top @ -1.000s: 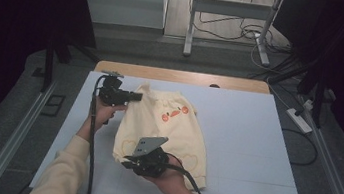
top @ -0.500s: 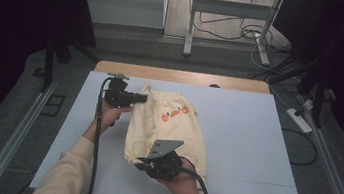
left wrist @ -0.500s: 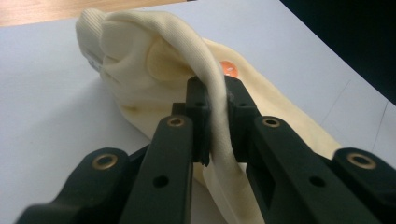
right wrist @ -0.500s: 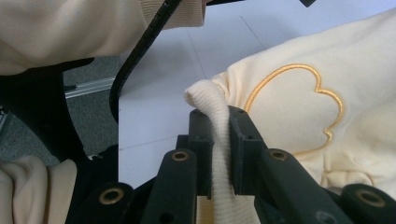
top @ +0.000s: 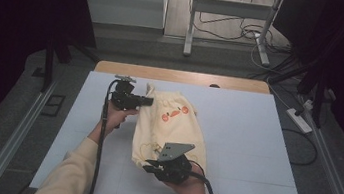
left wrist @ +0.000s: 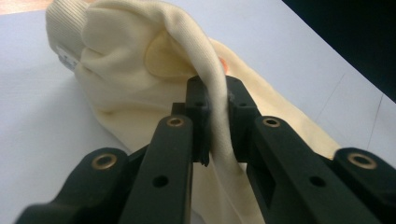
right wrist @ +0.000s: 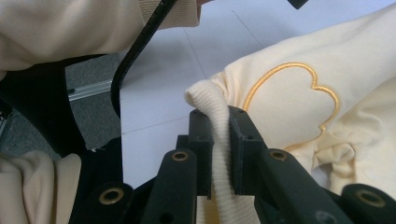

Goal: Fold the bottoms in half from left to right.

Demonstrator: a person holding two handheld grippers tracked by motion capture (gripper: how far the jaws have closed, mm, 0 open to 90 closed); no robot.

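A cream sweatshirt [top: 171, 127] with an orange print lies folded in the middle of the white table [top: 255, 138]. My left gripper [top: 148, 102] is at its far left edge, shut on a fold of the cream fabric [left wrist: 217, 116]. My right gripper [top: 151, 167] is at the garment's near edge, shut on a ribbed cuff or hem [right wrist: 218, 140]. In the right gripper view an embroidered orange outline [right wrist: 289, 98] shows on the cloth beside the jaws.
The table's wooden far edge [top: 183, 76] lies beyond the garment. Metal rails [top: 14, 131] run along both sides of the table. A power strip [top: 299, 120] and cables lie on the floor to the right. White surface spreads right of the sweatshirt.
Both grippers have carried the sweatshirt to the right across the table. The garment looks narrower and more bunched than a second ago. Both stay shut on it.
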